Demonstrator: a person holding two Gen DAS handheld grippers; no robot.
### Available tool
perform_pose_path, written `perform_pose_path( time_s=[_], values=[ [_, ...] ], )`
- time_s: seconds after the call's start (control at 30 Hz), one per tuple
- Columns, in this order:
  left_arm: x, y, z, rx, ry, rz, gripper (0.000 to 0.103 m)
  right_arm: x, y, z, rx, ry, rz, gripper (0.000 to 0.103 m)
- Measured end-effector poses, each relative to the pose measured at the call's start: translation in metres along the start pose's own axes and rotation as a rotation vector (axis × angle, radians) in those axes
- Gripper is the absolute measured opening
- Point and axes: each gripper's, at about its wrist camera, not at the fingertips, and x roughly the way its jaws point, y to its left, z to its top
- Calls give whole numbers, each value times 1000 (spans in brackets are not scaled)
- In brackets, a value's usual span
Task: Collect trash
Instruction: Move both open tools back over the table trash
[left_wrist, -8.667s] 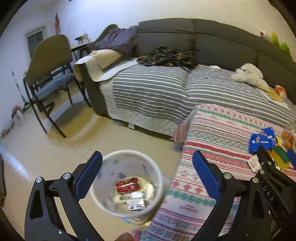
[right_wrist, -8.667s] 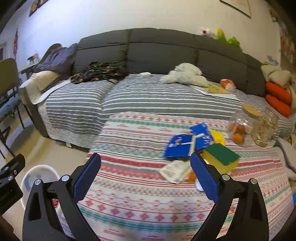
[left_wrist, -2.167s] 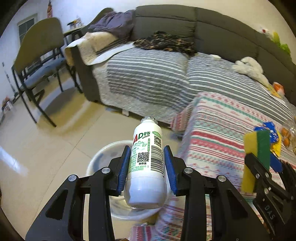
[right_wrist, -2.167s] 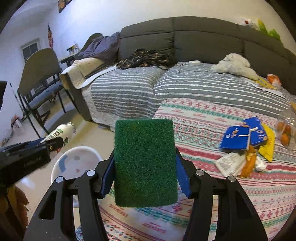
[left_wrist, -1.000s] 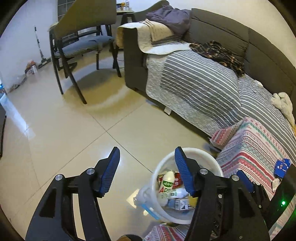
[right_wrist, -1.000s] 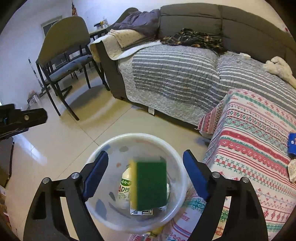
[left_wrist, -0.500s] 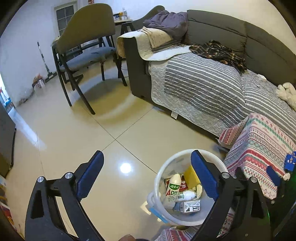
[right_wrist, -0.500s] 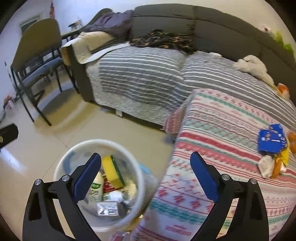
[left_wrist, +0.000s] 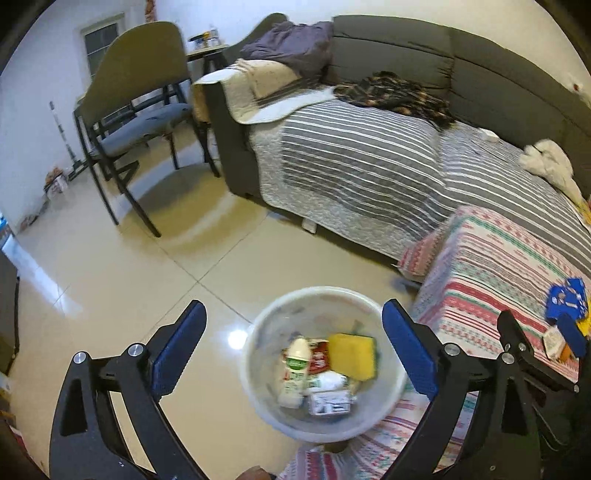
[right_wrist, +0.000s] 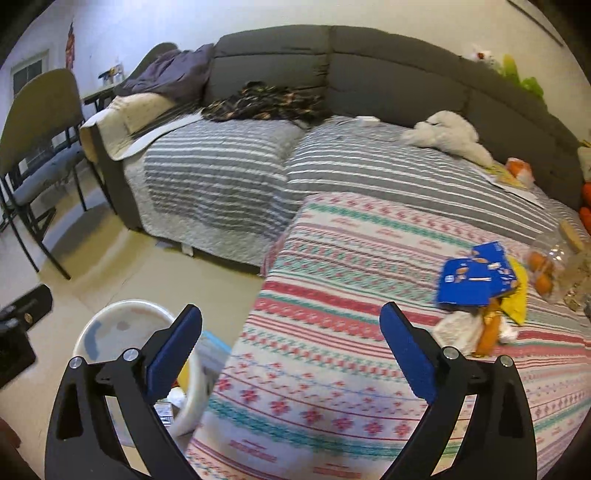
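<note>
Inside bin (left_wrist: 258, 332): one sponge (left_wrist: 351, 356), one bottle (left_wrist: 295, 369), one carton (left_wrist: 328, 402).

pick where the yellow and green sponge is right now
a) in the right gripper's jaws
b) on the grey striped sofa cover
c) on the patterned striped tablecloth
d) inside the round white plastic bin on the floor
d: the yellow and green sponge lies among the trash inside the round white plastic bin, and both the left gripper and the right gripper stand open and empty.

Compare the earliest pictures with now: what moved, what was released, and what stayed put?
The bottle and sponge were carried to the bin and dropped in. The left gripper and right gripper have just been opening, now empty. The blue packet stayed put.
</note>
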Motion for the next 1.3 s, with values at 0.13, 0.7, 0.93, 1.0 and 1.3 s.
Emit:
perform_pose_path(
  time_s=[0.13,0.7,0.93,1.0,1.3],
  values=[
    [-3,-22,-3,41,-12,-7,92,-8,-19,1,17,-31,-34,94],
    [-10,-109,-12,121,-20,-93,92,-12,-118,-10,132,-41,-159,94],
    [-14,-158,-20,169,-23,-136,92,-16,-164,-17,169,-33,-214,94],
    [-14,-170,-22,178,-21,-143,92,-17,-177,-18,184,-30,-229,94],
    [-10,-227,-37,248,6,-183,92,-13,-234,-25,248,17,-281,94]
  ],
)
